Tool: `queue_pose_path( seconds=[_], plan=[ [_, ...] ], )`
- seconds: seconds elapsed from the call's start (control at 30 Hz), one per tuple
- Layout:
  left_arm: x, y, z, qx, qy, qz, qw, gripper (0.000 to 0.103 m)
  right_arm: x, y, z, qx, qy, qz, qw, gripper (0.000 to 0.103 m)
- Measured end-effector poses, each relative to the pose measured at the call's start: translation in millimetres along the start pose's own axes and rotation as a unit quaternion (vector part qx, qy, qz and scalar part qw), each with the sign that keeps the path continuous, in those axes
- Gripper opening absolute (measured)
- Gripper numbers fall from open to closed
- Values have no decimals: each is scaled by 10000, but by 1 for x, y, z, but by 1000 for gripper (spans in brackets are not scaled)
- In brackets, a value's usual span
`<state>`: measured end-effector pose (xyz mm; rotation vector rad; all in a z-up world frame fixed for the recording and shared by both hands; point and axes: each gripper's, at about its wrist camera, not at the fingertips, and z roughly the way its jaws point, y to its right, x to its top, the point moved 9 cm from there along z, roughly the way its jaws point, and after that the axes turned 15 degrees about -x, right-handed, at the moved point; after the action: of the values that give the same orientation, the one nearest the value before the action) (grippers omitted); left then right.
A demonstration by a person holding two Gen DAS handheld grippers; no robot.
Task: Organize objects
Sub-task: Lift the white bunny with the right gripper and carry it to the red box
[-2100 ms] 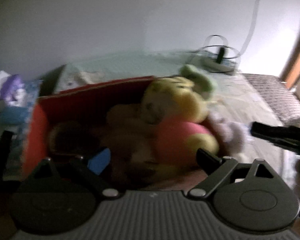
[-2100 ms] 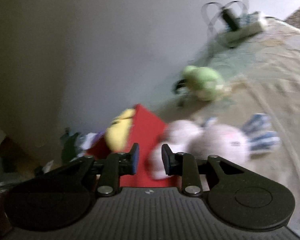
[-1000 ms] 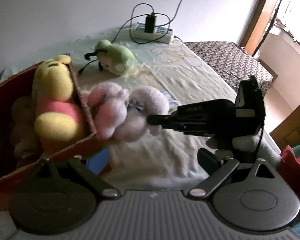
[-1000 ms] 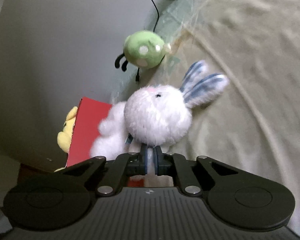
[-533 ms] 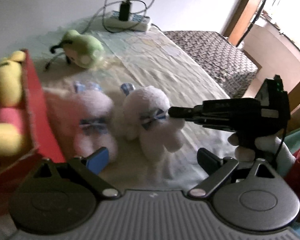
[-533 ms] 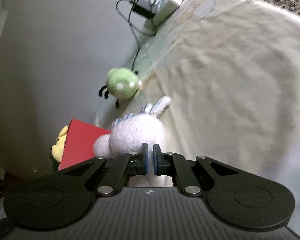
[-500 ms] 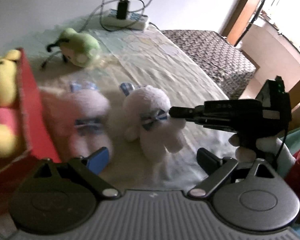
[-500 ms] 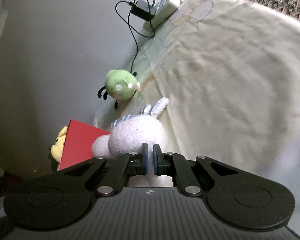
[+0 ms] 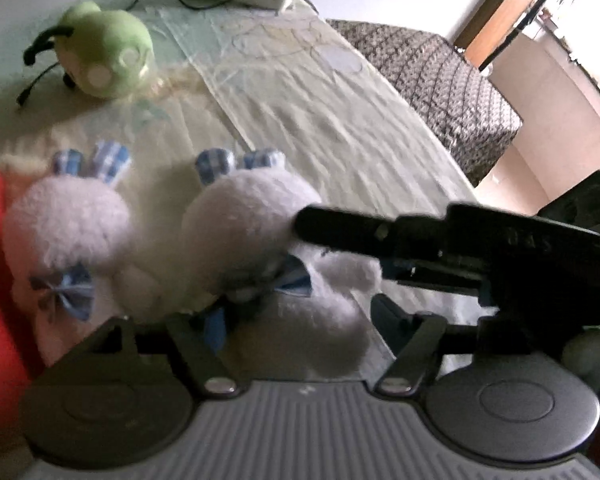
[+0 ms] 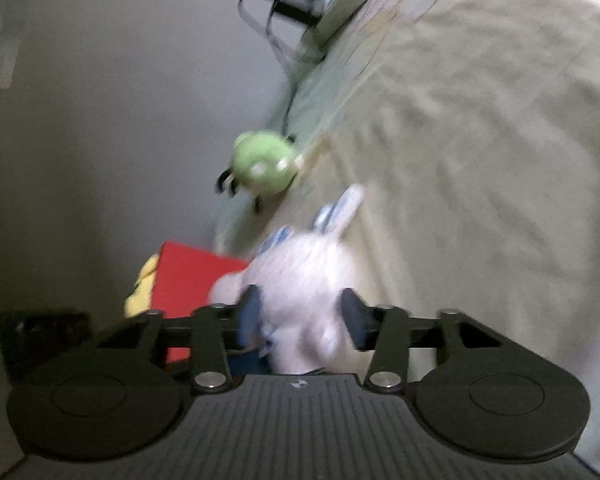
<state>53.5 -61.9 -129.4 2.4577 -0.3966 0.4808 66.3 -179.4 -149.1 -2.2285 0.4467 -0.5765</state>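
Both views are dim and soft, with fisheye bending that curves straight lines toward the rim and darkens the corners. In the left wrist view daylight enters from about 2 o'clock, where the doorway washes out to white glare. The bedsheet catches that light, while the nearer white plush rabbit is smeared. The right wrist view is blurrier: the green plush toy and power strip streak, and the wall at 9 o'clock sits in grey shade.

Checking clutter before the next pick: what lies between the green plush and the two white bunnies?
Only bare, wrinkled bedsheet separates the green plush from the two white bunnies; the left wrist view shows it.
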Motion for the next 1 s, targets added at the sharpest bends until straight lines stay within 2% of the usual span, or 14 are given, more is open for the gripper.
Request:
queue_pose_path(
  seconds=[0.07,0.2,0.47,0.73,1.0],
  plan=[
    [-2,2,-1,62,10,54,10000,73,-5,-4,-3,-57,38,-138,9999,40],
    [-5,10,-10,-39,69,68,9999,73,-9,-9,-15,56,18,-169,9998,38],
    [-9,40,-45,-277,505,167,9982,73,-14,-38,-51,322,191,-476,9982,38],
    [3,50,-119,-497,1195,404,9908,73,-16,-117,-79,988,622,-926,9888,34],
    [3,19,-203,-276,1881,479,9806,73,-42,-207,-63,1443,626,-1612,9743,34]
  ],
)
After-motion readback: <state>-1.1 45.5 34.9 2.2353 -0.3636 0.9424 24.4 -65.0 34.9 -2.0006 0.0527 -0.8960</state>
